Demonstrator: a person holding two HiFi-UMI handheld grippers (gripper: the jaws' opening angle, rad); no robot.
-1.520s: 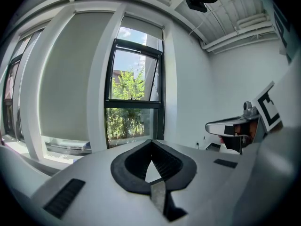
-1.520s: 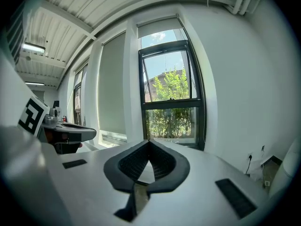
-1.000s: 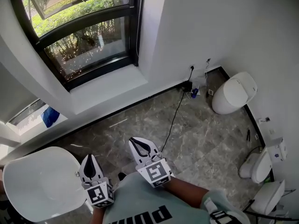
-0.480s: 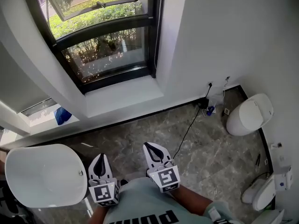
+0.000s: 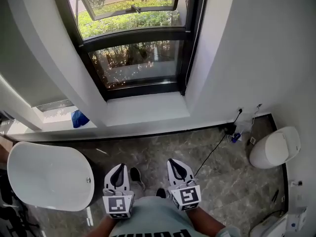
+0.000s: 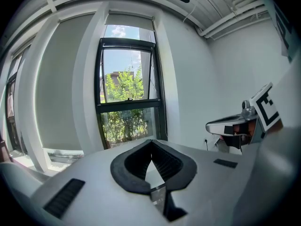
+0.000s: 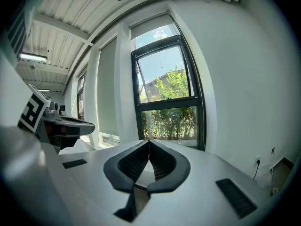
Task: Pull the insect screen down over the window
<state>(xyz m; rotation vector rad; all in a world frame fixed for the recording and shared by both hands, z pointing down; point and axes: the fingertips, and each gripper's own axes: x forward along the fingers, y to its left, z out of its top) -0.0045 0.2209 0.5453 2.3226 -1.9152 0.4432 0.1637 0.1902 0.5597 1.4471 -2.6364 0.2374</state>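
Observation:
The black-framed window (image 5: 133, 48) stands straight ahead above a white sill (image 5: 145, 110), its upper sash tilted open. No screen covers the glass (image 6: 129, 93), and a pale panel (image 6: 129, 21) sits above the frame. My left gripper (image 5: 119, 167) is low over the floor, shut and empty. My right gripper (image 5: 174, 161) hangs beside it, also shut and empty. In the left gripper view the jaws (image 6: 151, 141) meet at the tip and point at the window; the right gripper view shows the same (image 7: 149, 140). Both are well short of the window.
A white tub (image 5: 47, 174) stands at the left. A toilet (image 5: 275, 147) is at the right wall, with a black cable (image 5: 212, 154) running across the marble floor from a socket (image 5: 240, 111). A blue object (image 5: 79, 118) lies on the left ledge.
The person has moved across the room with both grippers. The window now lies straight ahead instead of up at the left, and the toilet has slid toward the right edge. Both stay shut.

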